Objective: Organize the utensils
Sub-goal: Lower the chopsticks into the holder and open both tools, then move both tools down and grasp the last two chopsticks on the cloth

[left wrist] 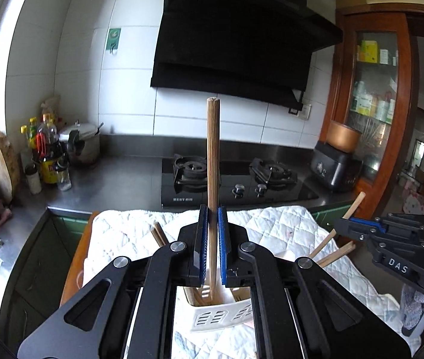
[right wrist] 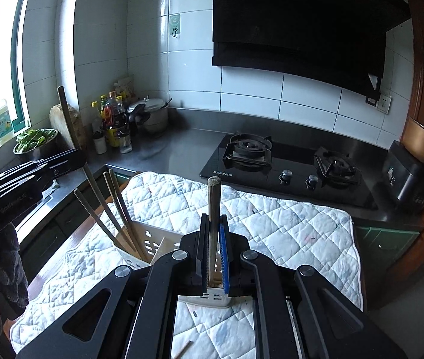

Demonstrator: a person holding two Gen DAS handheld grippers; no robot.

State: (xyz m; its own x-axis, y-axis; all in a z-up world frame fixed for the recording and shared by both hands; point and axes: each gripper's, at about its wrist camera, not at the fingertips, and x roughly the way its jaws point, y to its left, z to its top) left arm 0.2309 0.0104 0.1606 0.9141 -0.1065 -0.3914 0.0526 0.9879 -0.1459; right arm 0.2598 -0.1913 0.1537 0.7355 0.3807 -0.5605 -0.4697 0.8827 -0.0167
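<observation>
My left gripper (left wrist: 212, 209) is shut on a wooden chopstick (left wrist: 212, 155) that stands upright, its lower end inside the white slotted utensil holder (left wrist: 220, 318). My right gripper (right wrist: 213, 218) is shut on another wooden chopstick (right wrist: 213, 197), also upright over the holder (right wrist: 149, 239). Several chopsticks (right wrist: 113, 206) lean in the holder's left part. The right gripper also shows in the left wrist view (left wrist: 358, 227), and the left gripper in the right wrist view (right wrist: 71, 158). One loose chopstick end (right wrist: 182, 349) lies on the cloth.
A white quilted cloth (right wrist: 286, 227) covers the table. Behind it are a steel counter (right wrist: 182, 149), a black gas hob (right wrist: 286, 164), bottles and a pot (right wrist: 149, 113), a bowl of greens (right wrist: 33, 140), a black cooker (right wrist: 406, 176) and a wooden cabinet (left wrist: 373, 95).
</observation>
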